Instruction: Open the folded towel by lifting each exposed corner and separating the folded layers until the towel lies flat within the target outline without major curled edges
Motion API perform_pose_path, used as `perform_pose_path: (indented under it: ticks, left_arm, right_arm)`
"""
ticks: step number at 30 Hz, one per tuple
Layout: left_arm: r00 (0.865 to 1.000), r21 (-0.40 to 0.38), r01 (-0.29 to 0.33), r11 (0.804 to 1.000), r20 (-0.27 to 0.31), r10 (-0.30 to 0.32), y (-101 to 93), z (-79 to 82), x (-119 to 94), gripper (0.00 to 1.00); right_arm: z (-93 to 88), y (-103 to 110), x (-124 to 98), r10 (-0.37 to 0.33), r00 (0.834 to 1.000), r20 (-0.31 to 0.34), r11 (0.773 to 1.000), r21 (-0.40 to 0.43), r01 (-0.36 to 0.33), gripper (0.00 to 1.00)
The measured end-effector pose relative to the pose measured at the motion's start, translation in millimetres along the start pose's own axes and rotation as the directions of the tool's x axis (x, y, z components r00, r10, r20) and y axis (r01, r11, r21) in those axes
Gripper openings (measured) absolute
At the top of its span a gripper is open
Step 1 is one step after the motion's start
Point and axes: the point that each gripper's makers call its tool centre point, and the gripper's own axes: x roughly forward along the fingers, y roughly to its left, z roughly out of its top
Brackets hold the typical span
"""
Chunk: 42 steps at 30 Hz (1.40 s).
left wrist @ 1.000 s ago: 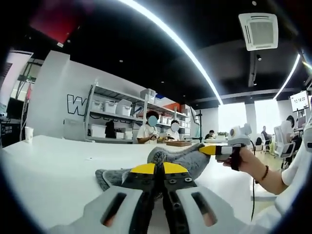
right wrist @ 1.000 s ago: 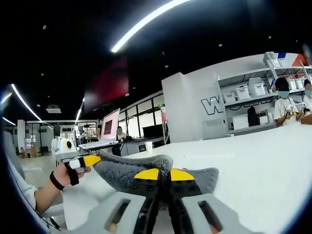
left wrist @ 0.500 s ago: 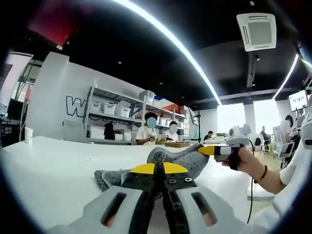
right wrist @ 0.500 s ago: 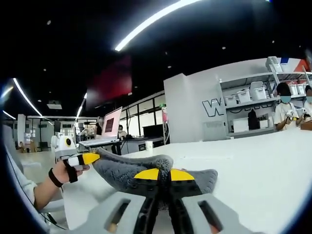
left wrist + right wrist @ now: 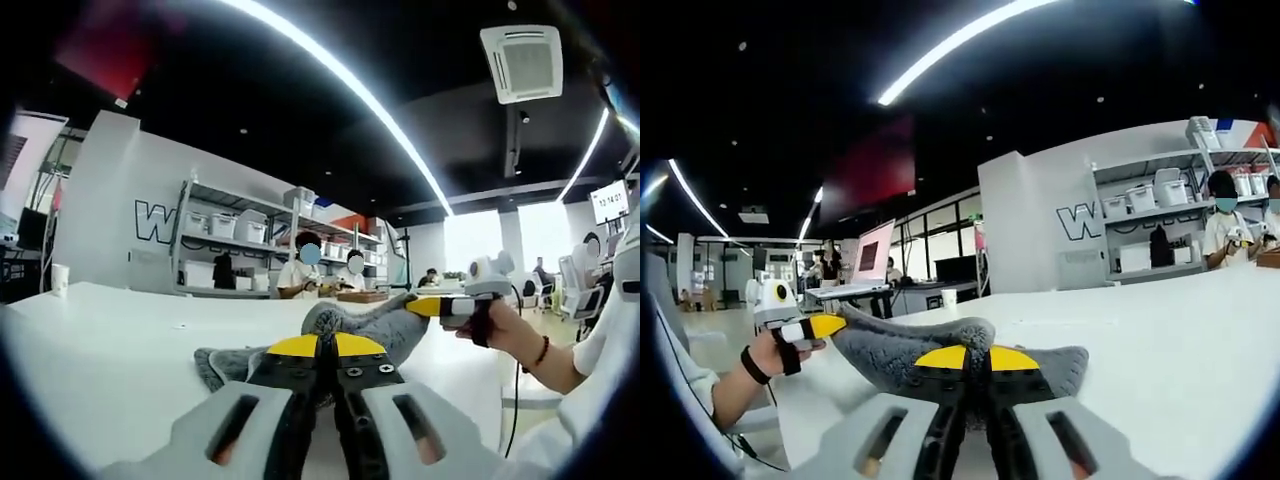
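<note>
At the bottom centre of each view, the left gripper (image 5: 320, 347) and right gripper (image 5: 968, 359) are each clamped on the grey towel (image 5: 362, 325). The towel sags between them above the white table (image 5: 110, 340).

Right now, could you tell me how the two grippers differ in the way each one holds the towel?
The left gripper is shut on a towel edge low, close to the white table; the right gripper is shut on a corner held higher. So the towel rises from the left gripper's end towards the right gripper's. Both have yellow-tipped jaws closed on the grey cloth.
</note>
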Motion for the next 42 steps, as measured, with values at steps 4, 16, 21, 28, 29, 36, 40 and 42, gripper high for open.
perform_pose_path:
  ticks: [4,16,21,28,29,36,40,42]
  left_arm:
    - [1.000,-0.003,0.005,1.000,0.006,-0.005,-2.8,-0.5,-1,0.02]
    - [1.000,0.011,0.007,1.000,-0.008,-0.007,-5.7,-5.3,-6,0.02]
    - [1.000,0.011,0.005,1.000,-0.018,-0.005,-6.4,-7.3,-5,0.02]
    - [0.998,0.042,0.019,0.999,-0.054,-0.017,-13.9,-10.4,-9,0.02]
    - [0.998,0.056,0.030,0.998,-0.054,-0.027,-17.1,-11.6,-10,0.02]
    - [0.997,0.013,0.049,0.999,-0.059,-0.048,-19.0,-19.2,-15,0.02]
    - [0.997,0.026,0.055,0.998,-0.064,-0.053,-22.0,-21.1,-18,0.02]
    - [0.996,0.033,0.055,0.998,-0.074,-0.052,-22.4,-21.2,-18,0.02]
  right_arm:
    - [-0.9,1,-3,-0.007,1.000,-0.004,1.000,-0.007,0.006,0.00]
    - [-7.2,8,-12,0.011,1.000,-0.010,1.000,-0.024,-0.011,0.00]
    - [-9.5,9,-15,0.011,1.000,-0.016,0.999,-0.033,-0.012,0.00]
    - [-15.1,10,-18,0.019,1.000,-0.023,1.000,-0.021,-0.019,0.00]
    - [-15.9,10,-19,0.018,1.000,-0.025,1.000,-0.021,-0.018,0.00]
    - [-22.0,16,-27,0.043,0.998,-0.038,0.998,-0.034,-0.044,0.00]
    - [-25.8,17,-28,0.057,0.997,-0.049,0.998,-0.039,-0.059,0.00]
    - [-26.1,17,-28,0.055,0.997,-0.051,0.998,-0.037,-0.057,0.00]
